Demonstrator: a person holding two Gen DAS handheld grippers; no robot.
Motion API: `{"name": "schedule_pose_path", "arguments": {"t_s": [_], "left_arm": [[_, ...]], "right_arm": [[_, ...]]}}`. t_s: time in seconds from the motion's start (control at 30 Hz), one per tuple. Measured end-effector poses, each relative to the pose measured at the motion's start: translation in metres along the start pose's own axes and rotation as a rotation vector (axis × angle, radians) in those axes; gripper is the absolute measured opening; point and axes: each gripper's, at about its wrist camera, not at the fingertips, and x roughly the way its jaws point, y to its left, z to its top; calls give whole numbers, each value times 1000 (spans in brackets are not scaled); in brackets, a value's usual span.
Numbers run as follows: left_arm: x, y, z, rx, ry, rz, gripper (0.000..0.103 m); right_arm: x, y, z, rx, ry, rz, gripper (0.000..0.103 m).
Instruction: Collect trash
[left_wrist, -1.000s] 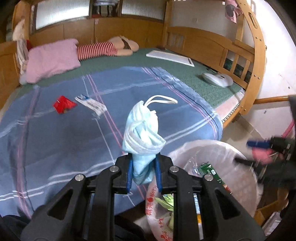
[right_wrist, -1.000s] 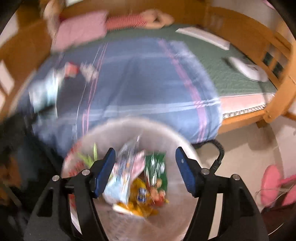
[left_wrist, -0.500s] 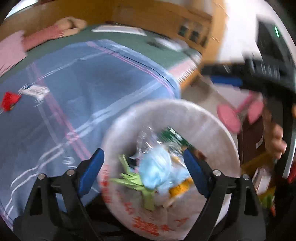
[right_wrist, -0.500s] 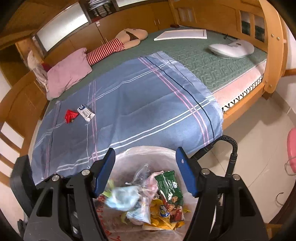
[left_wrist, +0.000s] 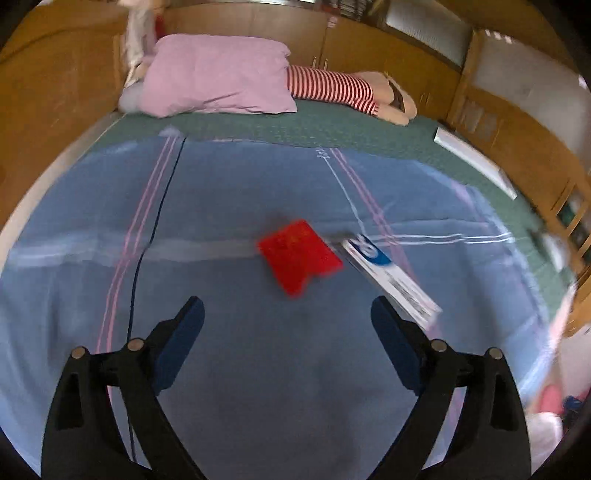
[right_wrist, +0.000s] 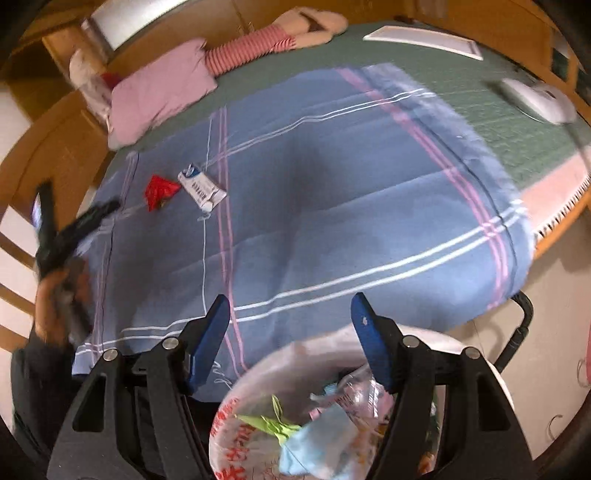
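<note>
Left wrist view: the left hand-held gripper hangs over the blue plaid blanket on the bed, its jaws having just swung wide, with nothing between them. Just ahead lies a crumpled red wrapper, and just beside it, to the right, a flattened white-and-blue carton; whether the two touch is lost in blur. Back at the foot of the bed, the right hand-held gripper hovers half-spread and empty above the lined trash bin, where a pale blue face mask already rests among other scraps. The red wrapper looks the likely next pick. Done well, the jaws would straddle it alone, press lightly into the soft bedding and close on its raised folds, leaving both carton and blanket uncaught.
</note>
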Motion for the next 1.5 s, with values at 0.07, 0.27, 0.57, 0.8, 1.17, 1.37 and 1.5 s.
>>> {"name": "schedule_pose_path", "arguments": {"t_s": [0.07,0.27,0.57,0.8,1.17,1.37,1.5], "left_arm": [[28,-4,11,46,2,11,94],[96,-29,18,237,26,-2,96],[99,7,15,77,141,-147,29],[37,70,-13,-307,233,-412,28],[19,100,-62,-529,334,-582,65],[-22,79,-42,-248,106,-39,70],[-40,33,-37,18,-18,-10,75]], "right_arm": [[12,8,8,-23,19,-14,67],[58,20,36,-47,66,-70,67],[123,93,91,-196,-3,-22,67],[207,162,117,-438,12,-102,75],[205,159,99,-362,127,-37,45],[172,148,70,-371,132,-59,44],[152,133,64,-320,96,-91,44]]}}
